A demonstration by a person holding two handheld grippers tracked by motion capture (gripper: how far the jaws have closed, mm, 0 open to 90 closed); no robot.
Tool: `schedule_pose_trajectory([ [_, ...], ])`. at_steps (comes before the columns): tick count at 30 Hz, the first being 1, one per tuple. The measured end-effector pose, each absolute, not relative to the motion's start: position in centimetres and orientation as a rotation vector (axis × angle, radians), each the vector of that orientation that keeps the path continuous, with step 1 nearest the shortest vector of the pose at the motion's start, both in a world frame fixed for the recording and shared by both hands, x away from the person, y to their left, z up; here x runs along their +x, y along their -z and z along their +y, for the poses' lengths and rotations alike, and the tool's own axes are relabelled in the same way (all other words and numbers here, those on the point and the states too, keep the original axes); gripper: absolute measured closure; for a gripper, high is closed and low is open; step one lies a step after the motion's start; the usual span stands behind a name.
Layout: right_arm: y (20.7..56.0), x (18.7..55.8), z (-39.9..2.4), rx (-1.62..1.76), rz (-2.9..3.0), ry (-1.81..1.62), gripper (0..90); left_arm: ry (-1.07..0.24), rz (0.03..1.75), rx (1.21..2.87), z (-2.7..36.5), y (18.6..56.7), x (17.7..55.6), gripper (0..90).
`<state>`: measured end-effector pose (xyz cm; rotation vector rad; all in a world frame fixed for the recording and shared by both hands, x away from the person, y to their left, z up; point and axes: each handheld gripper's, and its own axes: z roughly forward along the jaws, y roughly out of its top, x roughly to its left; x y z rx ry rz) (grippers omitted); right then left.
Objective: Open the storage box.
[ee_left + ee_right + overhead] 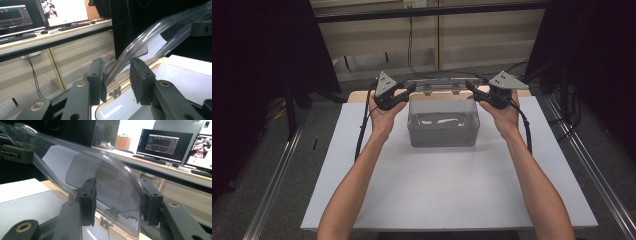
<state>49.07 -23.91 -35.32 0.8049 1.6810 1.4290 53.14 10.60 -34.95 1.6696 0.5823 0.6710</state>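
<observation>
A: High view: clear box (443,127) mid-table (452,195), hinged lid (439,83) raised at far edge.

B: Left gripper (409,91) on lid's left corner, jaws straddling the edge; clamped or not, cannot tell. Right gripper (472,87) on right corner, jaws apart around lid.

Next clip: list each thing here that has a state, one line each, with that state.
Clear box: upright on the white board, open, something pale lying inside.
Hinged lid: swung up and back, its edge between both tools' jaws.
Left tool: at the lid's left corner, jaws around the lid's edge; a gap shows beside one pad.
Right tool: at the lid's right corner, jaws either side of the lid.
Monitors: switched on.
</observation>
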Motion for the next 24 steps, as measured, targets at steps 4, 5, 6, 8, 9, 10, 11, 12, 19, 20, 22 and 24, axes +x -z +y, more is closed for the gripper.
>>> schedule_pose_trajectory([
  [4, 35.3, 49.5, -23.9, 0.808, 1.672, -1.439, 52.8, -0.665, 0.583, 1.665, 10.6, 35.0, 53.4, 64.2],
  [5, 35.3, 49.7, -24.0, 0.809, 1.676, -1.448, 53.3, -0.670, 0.582, 1.665, 10.6, 34.9, 53.5, 64.8],
  [6, 35.3, 49.8, -24.1, 0.808, 1.678, -1.447, 53.5, -0.673, 0.580, 1.663, 10.6, 35.0, 53.6, 65.1],
  [8, 35.3, 49.9, -24.1, 0.808, 1.675, -1.448, 53.5, -0.664, 0.578, 1.652, 10.7, 35.1, 53.7, 65.4],
  [9, 35.2, 50.1, -24.1, 0.816, 1.679, -1.448, 53.5, -0.666, 0.577, 1.646, 10.7, 35.1, 53.8, 65.8],
  [10, 35.2, 50.1, -24.1, 0.816, 1.679, -1.448, 53.5, -0.662, 0.581, 1.638, 10.7, 35.2, 53.9, 65.8],
  [11, 35.2, 50.2, -24.1, 0.817, 1.677, -1.450, 53.5, -0.652, 0.589, 1.626, 10.8, 35.3, 54.0, 65.9],
  [12, 35.0, 50.5, -24.2, 0.821, 1.677, -1.455, 53.5, -0.649, 0.596, 1.615, 10.8, 35.3, 54.1, 66.5],
  [19, 35.1, 51.0, -24.4, 0.832, 1.671, -1.472, 53.7, -0.635, 0.618, 1.585, 10.8, 35.7, 54.5, 67.1],
  [20, 35.0, 51.1, -24.4, 0.830, 1.675, -1.471, 53.9, -0.635, 0.621, 1.583, 10.8, 35.8, 54.6, 67.1],
  [22, 34.9, 51.3, -24.4, 0.827, 1.689, -1.452, 54.5, -0.636, 0.622, 1.581, 10.8, 35.8, 54.8, 67.6],
  [24, 34.7, 51.5, -24.4, 0.827, 1.698, -1.446, 54.6, -0.642, 0.617, 1.581, 10.7, 35.8, 54.9, 67.8],
])
